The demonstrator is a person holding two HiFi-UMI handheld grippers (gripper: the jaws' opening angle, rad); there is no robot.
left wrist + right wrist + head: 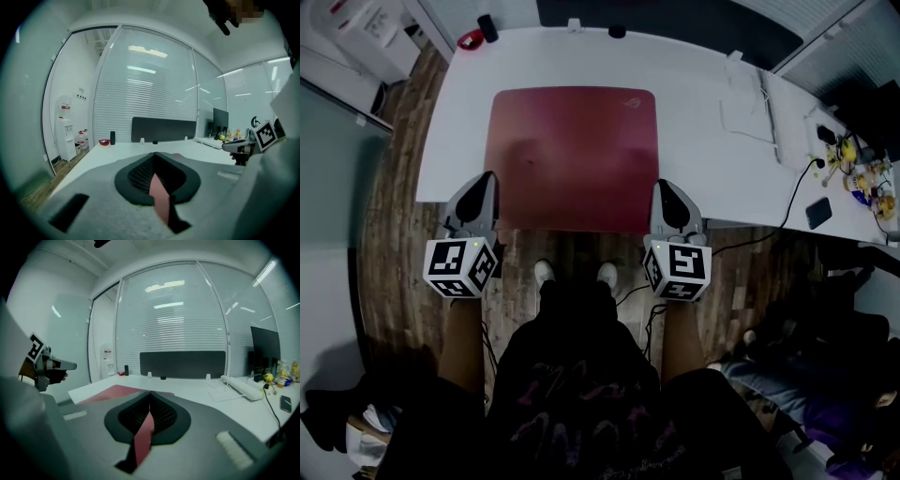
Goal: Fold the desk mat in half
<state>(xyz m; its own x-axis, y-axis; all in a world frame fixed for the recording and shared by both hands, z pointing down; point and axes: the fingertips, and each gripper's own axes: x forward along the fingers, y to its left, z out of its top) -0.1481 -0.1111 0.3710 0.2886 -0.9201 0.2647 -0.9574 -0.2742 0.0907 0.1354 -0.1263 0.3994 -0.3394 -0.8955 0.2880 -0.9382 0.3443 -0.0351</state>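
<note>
Desk mat (572, 141) near corners seemingly pinched in left gripper (489, 178), right gripper (662, 186) fingers.

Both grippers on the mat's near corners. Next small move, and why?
Probably lift both corners together, then carry them toward the far edge. The left gripper and right gripper are each shut on a near corner of the desk mat, which lies flat, unfolded, on the table.

Left gripper (154, 157) jaws clamped on mat (160, 194) edge (thin red strip btwn pads); white desk (93, 157) ahead, right gripper (229, 147) at right w/ marker cube.
</note>
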